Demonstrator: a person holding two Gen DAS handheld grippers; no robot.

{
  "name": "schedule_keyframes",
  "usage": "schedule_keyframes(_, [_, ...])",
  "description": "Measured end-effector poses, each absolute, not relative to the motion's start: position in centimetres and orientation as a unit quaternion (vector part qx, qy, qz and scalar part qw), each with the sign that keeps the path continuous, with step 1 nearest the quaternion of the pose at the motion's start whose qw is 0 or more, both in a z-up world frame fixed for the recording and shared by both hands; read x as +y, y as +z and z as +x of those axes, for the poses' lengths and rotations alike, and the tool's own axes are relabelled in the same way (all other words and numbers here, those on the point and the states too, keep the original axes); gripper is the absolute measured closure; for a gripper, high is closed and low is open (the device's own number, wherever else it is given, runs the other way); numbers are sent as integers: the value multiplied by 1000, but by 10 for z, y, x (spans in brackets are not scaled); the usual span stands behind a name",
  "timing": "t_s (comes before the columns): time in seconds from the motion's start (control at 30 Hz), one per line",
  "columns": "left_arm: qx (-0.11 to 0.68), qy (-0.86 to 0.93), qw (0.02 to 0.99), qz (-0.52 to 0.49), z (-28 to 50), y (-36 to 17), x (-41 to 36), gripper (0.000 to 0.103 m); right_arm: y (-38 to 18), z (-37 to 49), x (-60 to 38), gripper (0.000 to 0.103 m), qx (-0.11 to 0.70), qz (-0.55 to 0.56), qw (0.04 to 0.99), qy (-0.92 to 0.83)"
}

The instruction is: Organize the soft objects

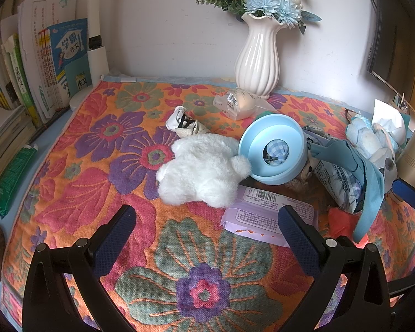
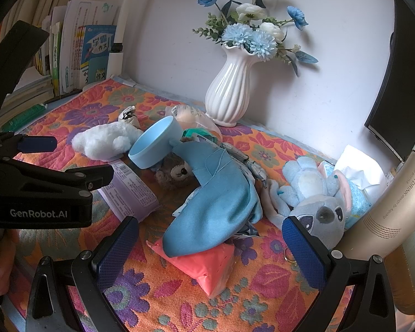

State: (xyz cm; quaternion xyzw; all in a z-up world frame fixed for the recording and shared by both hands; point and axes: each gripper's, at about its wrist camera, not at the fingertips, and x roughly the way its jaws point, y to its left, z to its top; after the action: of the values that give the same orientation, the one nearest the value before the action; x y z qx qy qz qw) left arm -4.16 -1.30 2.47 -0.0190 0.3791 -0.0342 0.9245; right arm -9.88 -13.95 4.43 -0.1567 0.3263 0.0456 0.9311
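The fluffy white plush toy [image 1: 199, 168] lies flat on the orange floral woven cloth [image 1: 96, 182], its long axis running roughly left-to-right across the left wrist view, one end touching the tipped pale blue plastic bowl [image 1: 274, 149]. It sits straight ahead of the left gripper [image 1: 207, 232], whose jaws stand wide apart and hold nothing. The right gripper [image 2: 210, 246], equally wide and empty, faces the crumpled light blue cloth [image 2: 215, 202] lying over a red packet [image 2: 207, 265] instead. The left is judged nearer the plush.
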Motion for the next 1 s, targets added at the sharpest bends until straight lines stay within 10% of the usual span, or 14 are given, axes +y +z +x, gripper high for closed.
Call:
schedule_keyframes(0.53, [406, -72, 909, -62, -48, 50, 36, 2, 64, -108, -138, 0, 359, -80, 903, 224])
schedule_keyframes(0.73, [423, -91, 901, -26, -12, 48, 12, 3, 46, -79, -94, 36, 431, -123, 855, 259])
schedule_keyframes(1.0, [454, -104, 882, -74, 20, 17, 15, 41, 32, -51, -86, 37, 446, -150, 849, 240])
